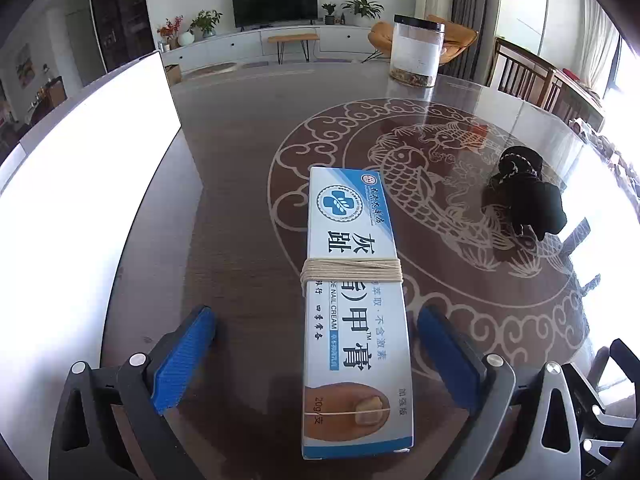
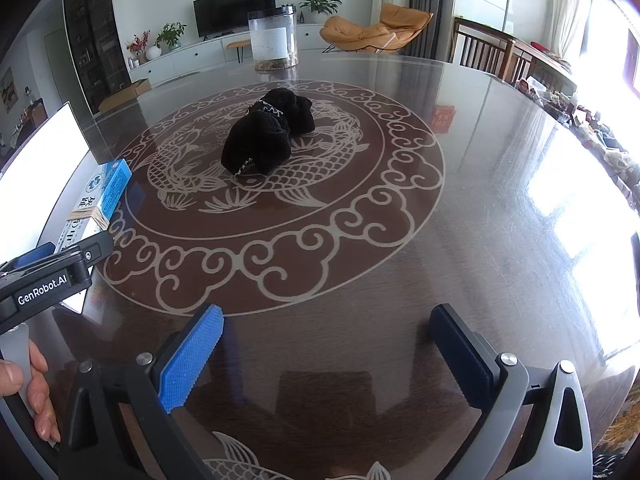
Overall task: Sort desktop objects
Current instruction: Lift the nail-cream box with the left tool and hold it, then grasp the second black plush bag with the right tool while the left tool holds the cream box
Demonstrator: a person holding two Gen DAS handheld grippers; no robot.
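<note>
A white and blue nail cream box [image 1: 352, 280], wound with pale string, lies flat on the dark table [image 1: 240, 152]. My left gripper [image 1: 316, 314] stands open around the box's near half, and both blue pads are apart from its sides. In the right wrist view the same box [image 2: 100, 196] shows at the far left. My right gripper [image 2: 327, 312] is open over bare table with nothing between its fingers. A crumpled black cloth bundle [image 2: 268, 136] rests on the fish pattern in the middle of the table, and it appears to the right of the box as the black cloth [image 1: 524, 200].
A clear jar [image 1: 416, 52] with a black lid stands at the table's far side, also seen as the jar [image 2: 274, 40]. A large bright white panel [image 1: 80, 200] fills the left. A person's hand [image 2: 36, 392] holds the left tool. Chairs stand beyond the right edge.
</note>
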